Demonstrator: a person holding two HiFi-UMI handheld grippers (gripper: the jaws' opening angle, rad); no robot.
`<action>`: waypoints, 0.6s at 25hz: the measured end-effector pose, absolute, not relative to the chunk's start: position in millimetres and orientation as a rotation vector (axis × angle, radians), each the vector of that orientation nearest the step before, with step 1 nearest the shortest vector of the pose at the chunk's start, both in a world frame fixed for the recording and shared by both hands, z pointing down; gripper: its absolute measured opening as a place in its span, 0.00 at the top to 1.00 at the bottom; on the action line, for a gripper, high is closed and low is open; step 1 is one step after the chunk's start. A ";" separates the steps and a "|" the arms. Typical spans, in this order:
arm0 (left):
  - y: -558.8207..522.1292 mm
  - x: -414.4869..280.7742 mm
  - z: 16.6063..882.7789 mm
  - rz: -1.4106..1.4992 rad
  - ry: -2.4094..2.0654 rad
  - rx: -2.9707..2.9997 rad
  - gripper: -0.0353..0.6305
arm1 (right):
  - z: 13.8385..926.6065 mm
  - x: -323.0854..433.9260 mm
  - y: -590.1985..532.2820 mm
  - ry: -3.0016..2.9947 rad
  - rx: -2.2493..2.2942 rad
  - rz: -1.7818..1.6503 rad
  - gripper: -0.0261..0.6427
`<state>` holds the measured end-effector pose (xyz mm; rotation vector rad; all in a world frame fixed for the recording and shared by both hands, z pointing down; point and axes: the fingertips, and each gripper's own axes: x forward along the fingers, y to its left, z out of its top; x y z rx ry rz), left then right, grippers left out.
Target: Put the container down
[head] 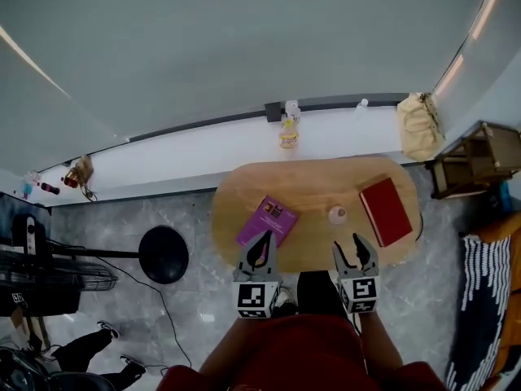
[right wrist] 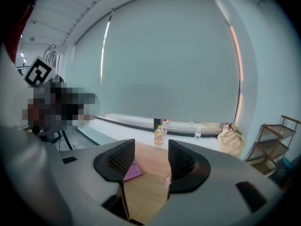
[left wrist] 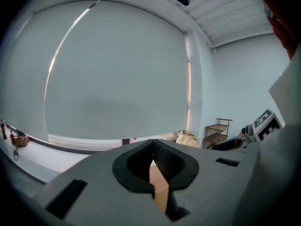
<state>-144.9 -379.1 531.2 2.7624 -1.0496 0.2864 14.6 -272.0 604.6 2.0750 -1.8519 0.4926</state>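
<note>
So, the container (head: 337, 214) is found sitting on the wooden table (head: 313, 187), roughly between the purple book (head: 267, 220) and the red book (head: 386, 210), touching neither. It's small, round and pale, a bit pinkish; what it's made of can't be told at this size.

Nothing is being gripped right now. The left gripper (head: 261, 239) is closed with its tips pressed together and nothing pinched between them. That's backed up in the left gripper view, where only a sliver of table is seen through the gap lower down. The right gripper (head: 352, 249) is held with its jaws spread apart and empty, at the near edge of the table, just short of the container and a bit to its right. So the putting-down part looks already done, or else the thing hasn't been picked up yet. That can't be settled from this.

Handling-wise, it's probably light, judging by how little it is, and likely rigid, so not much squeeze should be needed. A smooth round wall can be expected to slip or roll out of the pads, so it's best taken across the middle of the body, jaws square on either side, rather than by the top. If a lid is on it, that shouldn't be trusted to carry the weight.
</note>
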 end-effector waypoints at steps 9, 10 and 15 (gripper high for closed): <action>-365.9 -186.8 473.5 0.206 -1.111 2.868 0.94 | 487.5 -9.4 -263.3 -1.954 2.220 0.190 0.64; -363.7 -190.9 467.5 0.195 -1.117 2.879 0.94 | 479.3 -11.5 -261.3 -1.949 2.231 0.166 0.64; -352.6 -206.5 432.2 0.085 -1.149 2.966 0.94 | 432.4 -23.0 -251.2 -1.966 2.268 0.017 0.64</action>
